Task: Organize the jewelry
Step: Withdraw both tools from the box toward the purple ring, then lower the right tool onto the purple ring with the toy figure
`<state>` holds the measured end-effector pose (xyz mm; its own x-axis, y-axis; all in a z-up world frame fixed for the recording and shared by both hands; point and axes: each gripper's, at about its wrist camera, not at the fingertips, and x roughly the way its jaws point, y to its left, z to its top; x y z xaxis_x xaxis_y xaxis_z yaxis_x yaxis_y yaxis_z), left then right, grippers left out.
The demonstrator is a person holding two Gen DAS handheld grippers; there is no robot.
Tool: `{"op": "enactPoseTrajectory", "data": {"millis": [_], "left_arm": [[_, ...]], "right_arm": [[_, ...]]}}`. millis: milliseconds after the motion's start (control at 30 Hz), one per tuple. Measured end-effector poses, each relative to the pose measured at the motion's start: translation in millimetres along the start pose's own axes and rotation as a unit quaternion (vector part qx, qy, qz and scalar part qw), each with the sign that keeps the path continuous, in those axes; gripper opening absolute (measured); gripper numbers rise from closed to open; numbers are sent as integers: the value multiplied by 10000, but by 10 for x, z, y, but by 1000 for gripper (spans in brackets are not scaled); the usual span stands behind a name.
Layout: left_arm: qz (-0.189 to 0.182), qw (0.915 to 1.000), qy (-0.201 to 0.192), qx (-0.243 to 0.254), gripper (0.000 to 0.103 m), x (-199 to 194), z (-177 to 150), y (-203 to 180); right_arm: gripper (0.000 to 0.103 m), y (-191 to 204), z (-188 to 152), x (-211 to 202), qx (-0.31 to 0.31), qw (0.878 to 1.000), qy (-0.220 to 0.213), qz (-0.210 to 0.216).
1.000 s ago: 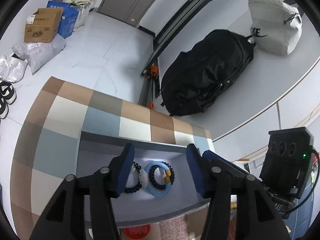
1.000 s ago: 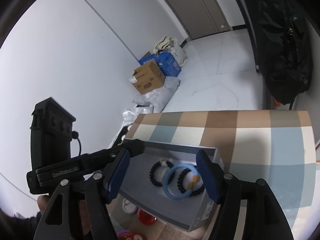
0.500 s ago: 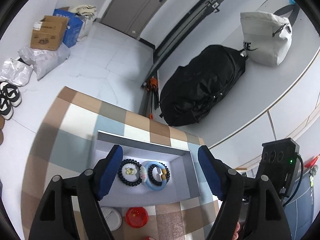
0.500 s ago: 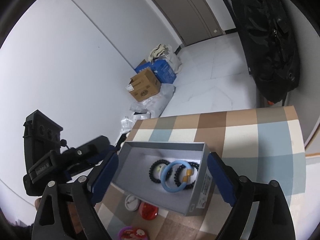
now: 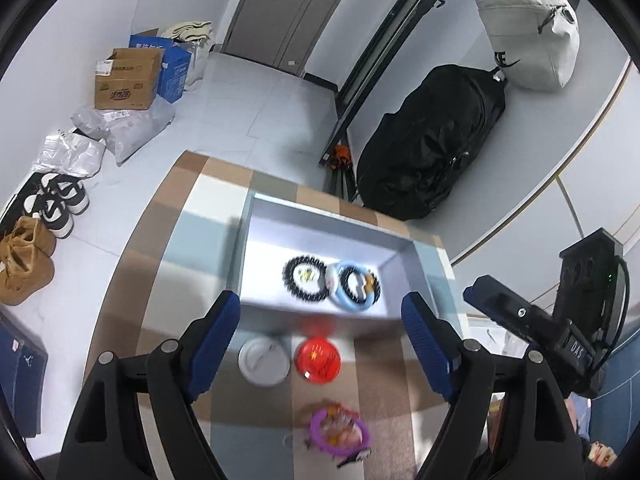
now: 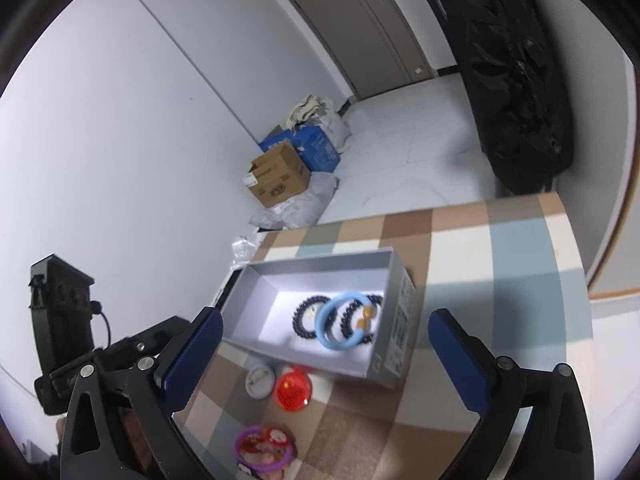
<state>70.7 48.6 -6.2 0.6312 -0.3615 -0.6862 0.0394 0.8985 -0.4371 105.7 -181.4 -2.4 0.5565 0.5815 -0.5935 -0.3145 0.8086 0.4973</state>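
A grey open box (image 5: 400, 250) (image 6: 394, 344) sits on the checked tablecloth. In it lie a black bead bracelet (image 5: 306, 274) (image 6: 306, 314), a light blue ring (image 5: 352, 300) (image 6: 340, 322) and a second black bracelet with an orange charm (image 5: 366, 282) (image 6: 362, 318). In front of the box lie a white round badge (image 5: 264, 362) (image 6: 260, 380), a red round badge (image 5: 318, 360) (image 6: 292, 390) and a purple-rimmed piece (image 5: 338, 434) (image 6: 264, 448). My left gripper (image 5: 320, 348) and right gripper (image 6: 322, 358) are open and empty, above the near edge of the box.
The checked tablecloth (image 5: 180, 240) (image 6: 500, 248) covers the table. A black bag (image 5: 432, 144) and a white bag (image 5: 528, 40) lie beyond it. Cardboard boxes (image 5: 128, 78) (image 6: 280, 178) and shoes (image 5: 56, 204) are on the floor at left.
Both grippers have pulled back and up from the box and opened wider. The badges and the purple piece in front of the box have come into view.
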Motion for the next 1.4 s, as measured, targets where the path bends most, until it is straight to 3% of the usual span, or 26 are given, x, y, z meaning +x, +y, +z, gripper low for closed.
{"op": "enactPoseTrajectory", "data": {"millis": [367, 433, 467, 833, 1067, 1300, 1400], "left_arm": [[492, 9987, -83, 128, 81, -147, -366, -50], [536, 9985, -116, 87, 86, -184, -401, -34], [558, 9983, -125, 62, 90, -199, -421, -22], [854, 9958, -276, -177, 91, -383, -518, 182], [798, 9949, -256, -556, 91, -422, -513, 367], [706, 9947, -198, -717, 91, -442, -512, 463], [673, 9951, -119, -711, 91, -436, -523, 484]], "right_arm": [[103, 158, -224, -186, -223, 9996, 74, -170], [103, 181, -277, -195, -245, 9994, 138, -182], [103, 195, -304, -193, -263, 9993, 184, -199], [103, 363, -689, -19, -344, 9957, 825, -245], [103, 457, -873, 207, -375, 9903, 1313, -246], [103, 589, -956, 353, -536, 9882, 1426, -188], [94, 648, -995, 423, -561, 9870, 1496, -172]]}}
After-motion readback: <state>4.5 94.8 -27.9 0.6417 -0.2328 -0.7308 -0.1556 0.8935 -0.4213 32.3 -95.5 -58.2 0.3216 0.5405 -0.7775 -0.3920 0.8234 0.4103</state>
